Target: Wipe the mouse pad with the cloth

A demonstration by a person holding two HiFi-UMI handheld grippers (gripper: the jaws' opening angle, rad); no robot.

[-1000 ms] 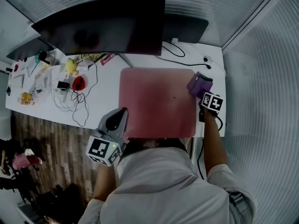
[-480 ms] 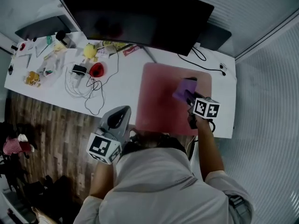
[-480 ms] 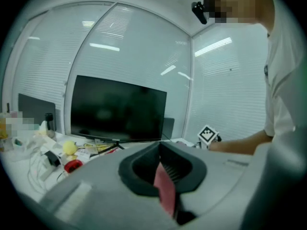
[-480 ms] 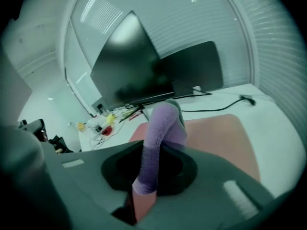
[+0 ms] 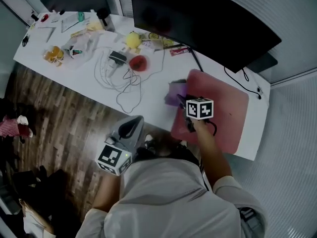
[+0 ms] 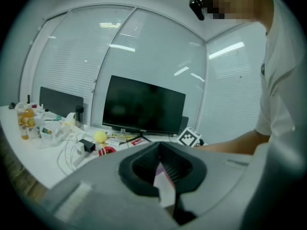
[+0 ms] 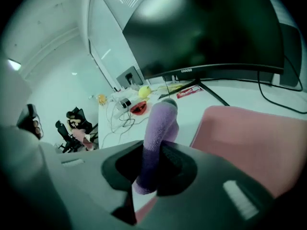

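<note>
Beside the cables (image 5: 106, 68), right tool (image 7: 156, 169) clamps cloth (image 7: 160, 126) at mouse pad (image 5: 225, 108); left tool (image 6: 159, 152) closed.

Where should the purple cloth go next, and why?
Probably slide the right gripper rightward, dragging the cloth across the pad. The jaws are shut on the cloth, which sits at the pad's left edge, so nearly all the pink surface lies to its right.

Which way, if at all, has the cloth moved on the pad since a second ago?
Yes. The cloth went left across the pad, from its right edge to its left edge.
</note>
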